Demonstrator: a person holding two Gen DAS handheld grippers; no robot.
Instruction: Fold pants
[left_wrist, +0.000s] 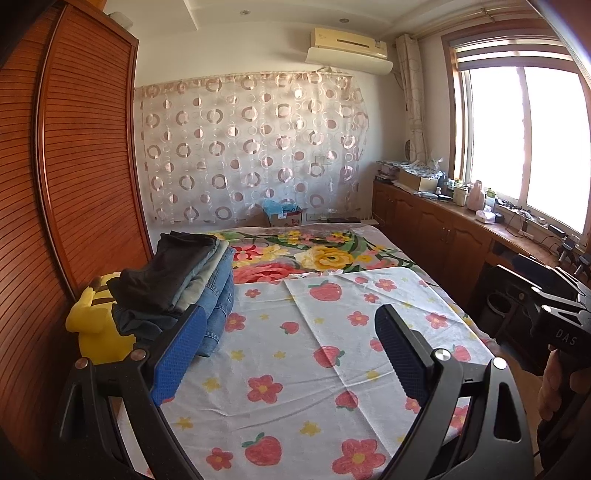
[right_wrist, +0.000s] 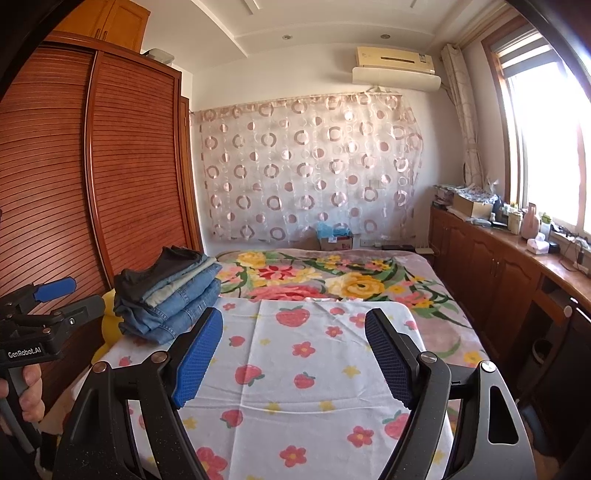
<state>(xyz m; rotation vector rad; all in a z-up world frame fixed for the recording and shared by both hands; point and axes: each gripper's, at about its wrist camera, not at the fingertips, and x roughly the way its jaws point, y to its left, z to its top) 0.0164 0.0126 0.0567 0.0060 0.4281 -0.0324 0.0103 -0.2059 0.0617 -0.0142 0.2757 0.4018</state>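
Looking across the bed from behind the person, I see the stack of folded pants (left_wrist: 184, 280) lying ahead and to the left of both tools, on the left edge of the strawberry-print sheet (left_wrist: 295, 369) beside the wooden wardrobe (left_wrist: 74, 147). The left gripper (left_wrist: 291, 328) is plainly the nearer one: its left blue pad overlaps the bottom of the pile in its own view, though I cannot tell whether it touches. The right gripper (right_wrist: 295, 332) hangs further right, over bare sheet. Both have their jaws spread wide with nothing between them. The pile's long axis runs away from the person, toward the far curtained wall. I count roughly five folded pairs, dark ones on top and blue denim below, though the lower layers blur together. There are two grippers, one yellow plush toy (left_wrist: 98, 325) tucked behind the pile, and no loose pair on the sheet that I can see; by my judgement the folding looks finished, or a fresh pair must be fetched.
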